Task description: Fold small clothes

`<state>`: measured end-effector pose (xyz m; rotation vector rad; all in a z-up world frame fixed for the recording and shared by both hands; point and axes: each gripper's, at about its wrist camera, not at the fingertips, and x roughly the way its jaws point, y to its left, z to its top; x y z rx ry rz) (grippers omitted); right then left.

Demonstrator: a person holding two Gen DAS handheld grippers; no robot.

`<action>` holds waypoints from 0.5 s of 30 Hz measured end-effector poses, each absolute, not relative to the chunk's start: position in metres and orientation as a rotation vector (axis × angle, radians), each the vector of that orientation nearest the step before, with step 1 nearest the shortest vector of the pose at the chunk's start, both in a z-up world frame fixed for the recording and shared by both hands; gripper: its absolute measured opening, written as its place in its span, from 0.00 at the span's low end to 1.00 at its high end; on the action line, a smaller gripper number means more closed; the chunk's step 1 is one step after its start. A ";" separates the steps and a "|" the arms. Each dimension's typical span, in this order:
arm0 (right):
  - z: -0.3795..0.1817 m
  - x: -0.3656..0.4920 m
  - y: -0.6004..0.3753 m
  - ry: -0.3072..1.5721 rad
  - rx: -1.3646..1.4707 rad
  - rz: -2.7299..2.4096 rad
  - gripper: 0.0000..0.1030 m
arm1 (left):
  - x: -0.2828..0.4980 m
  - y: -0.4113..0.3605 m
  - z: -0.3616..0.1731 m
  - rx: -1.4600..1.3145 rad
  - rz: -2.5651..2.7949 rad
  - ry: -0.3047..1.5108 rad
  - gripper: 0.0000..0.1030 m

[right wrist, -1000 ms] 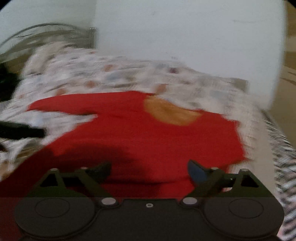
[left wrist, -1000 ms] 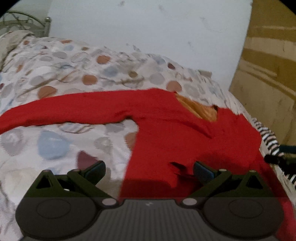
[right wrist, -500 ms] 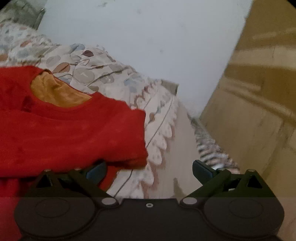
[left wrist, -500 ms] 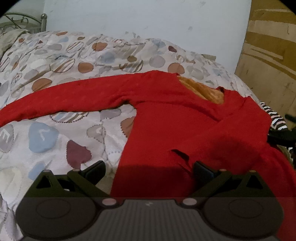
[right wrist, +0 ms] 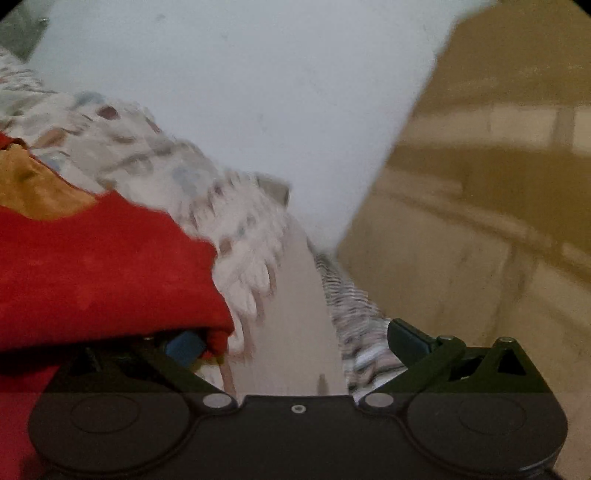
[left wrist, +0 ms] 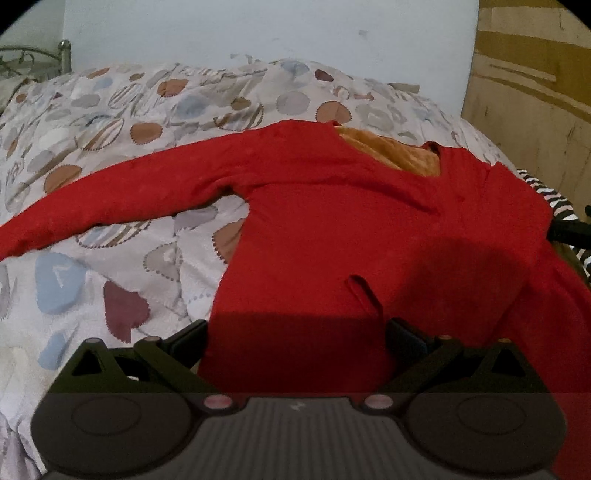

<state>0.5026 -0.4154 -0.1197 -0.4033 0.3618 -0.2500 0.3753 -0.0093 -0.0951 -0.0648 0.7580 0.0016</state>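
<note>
A red long-sleeved sweater [left wrist: 332,229] with an orange lining at the neck lies on the bed. Its left sleeve [left wrist: 110,199] stretches out to the left, and its right sleeve is folded across the body. My left gripper [left wrist: 295,339] is open over the sweater's lower hem, with red cloth between its fingers. My right gripper [right wrist: 295,343] is open at the sweater's right edge [right wrist: 110,273]; red cloth drapes over its left finger [right wrist: 184,347]. The right view is blurred.
The bed has a quilt [left wrist: 110,280] printed with coloured spots. A white wall [left wrist: 258,33] stands behind it and a brown wooden panel [right wrist: 480,221] at the right. Striped cloth [left wrist: 554,195] lies by the bed's right edge. A metal bedframe [left wrist: 37,59] shows far left.
The right gripper swung right, from facing the sweater's body to its right edge and the wooden panel. The left gripper drew back a little, so the sweater's body sits lower between its fingers.
</note>
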 end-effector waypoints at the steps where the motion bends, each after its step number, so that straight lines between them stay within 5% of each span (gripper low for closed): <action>1: -0.121 0.505 -0.418 0.375 -0.384 -0.262 0.99 | 0.375 -0.010 -0.096 -0.062 0.003 0.760 0.99; 6: -0.123 0.514 -0.451 0.488 -0.179 -0.362 0.91 | 0.371 -0.004 -0.095 -0.080 -0.008 0.759 0.99; 15: -0.082 0.440 -0.419 0.398 -0.207 -0.142 0.99 | 0.319 0.063 -0.073 -0.255 0.036 0.627 1.00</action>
